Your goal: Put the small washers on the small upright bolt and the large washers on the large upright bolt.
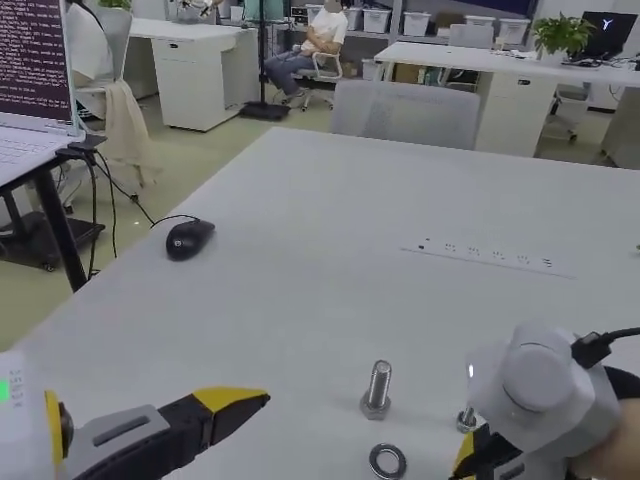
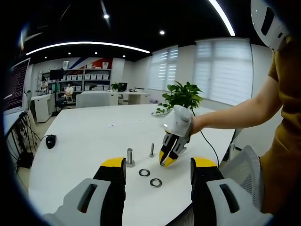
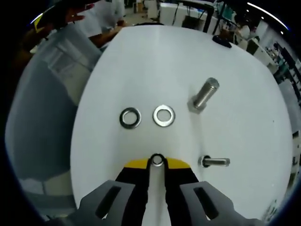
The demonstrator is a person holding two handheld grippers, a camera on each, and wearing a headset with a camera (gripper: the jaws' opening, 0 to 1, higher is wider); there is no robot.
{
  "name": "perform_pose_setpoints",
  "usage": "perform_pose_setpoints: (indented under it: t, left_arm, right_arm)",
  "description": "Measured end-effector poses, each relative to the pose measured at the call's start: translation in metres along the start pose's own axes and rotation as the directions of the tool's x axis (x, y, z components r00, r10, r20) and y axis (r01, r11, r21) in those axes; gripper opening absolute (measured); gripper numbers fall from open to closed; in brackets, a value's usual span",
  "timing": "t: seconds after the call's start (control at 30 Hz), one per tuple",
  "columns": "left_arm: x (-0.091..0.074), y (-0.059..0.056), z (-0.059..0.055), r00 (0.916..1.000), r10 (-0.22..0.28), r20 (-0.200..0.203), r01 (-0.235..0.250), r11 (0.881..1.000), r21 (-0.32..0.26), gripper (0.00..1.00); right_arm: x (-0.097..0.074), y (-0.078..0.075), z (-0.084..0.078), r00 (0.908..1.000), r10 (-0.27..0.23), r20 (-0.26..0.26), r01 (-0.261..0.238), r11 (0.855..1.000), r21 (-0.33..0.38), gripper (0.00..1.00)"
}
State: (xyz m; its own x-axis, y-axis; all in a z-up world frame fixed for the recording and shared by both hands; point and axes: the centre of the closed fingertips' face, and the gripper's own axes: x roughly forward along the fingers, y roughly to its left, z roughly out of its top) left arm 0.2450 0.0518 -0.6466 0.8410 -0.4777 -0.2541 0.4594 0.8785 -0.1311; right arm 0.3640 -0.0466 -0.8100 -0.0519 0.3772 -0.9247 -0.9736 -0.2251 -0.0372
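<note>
Small washer [image 3: 157,160] in right hand-held gripper [image 3: 157,166]; left hand-held gripper [image 2: 158,164] wide (mouse [image 1: 188,238] far off).

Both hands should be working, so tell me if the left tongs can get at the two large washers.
Probably yes. The left tongs are open, and the large washers lie flat on bare table ahead of them; the right tongs, holding a small washer, hang beside, not over them.

Broad bare desk [image 1: 330,220] beyond the bolts — open passage, mouse [image 1: 189,239] and power strip [image 1: 485,255] well apart farther back, large bolt [image 1: 377,388] and small bolt [image 1: 466,418] upright with a gap between, two large washers [image 3: 130,117] [image 3: 163,115] flat near them, right tongs [image 3: 157,164] — pinching a small washer [image 3: 157,160] — crowding the small bolt.
</note>
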Motion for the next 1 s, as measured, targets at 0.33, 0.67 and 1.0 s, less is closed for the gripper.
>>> perform_pose_setpoints:
  t: [0.33,0.67,1.0]
  left_arm:
    - [0.002,-0.002,0.000,0.9999,-0.011,0.007,0.011,1.000,0.000,0.54]
    - [0.003,-0.002,0.000,0.9998,-0.014,0.010,0.014,1.000,-0.004,0.54]
    - [0.003,-0.001,0.000,0.9999,-0.012,0.012,0.012,1.000,-0.009,0.54]
  right_arm:
    - [-0.020,-0.017,-0.008,0.9985,-0.054,-0.002,0.054,0.998,0.029,0.12]
    - [-0.035,-0.032,-0.005,0.9960,-0.090,-0.004,0.090,0.996,0.017,0.12]
    - [-0.052,-0.056,0.003,0.9907,-0.136,-0.007,0.136,0.991,-0.008,0.12]
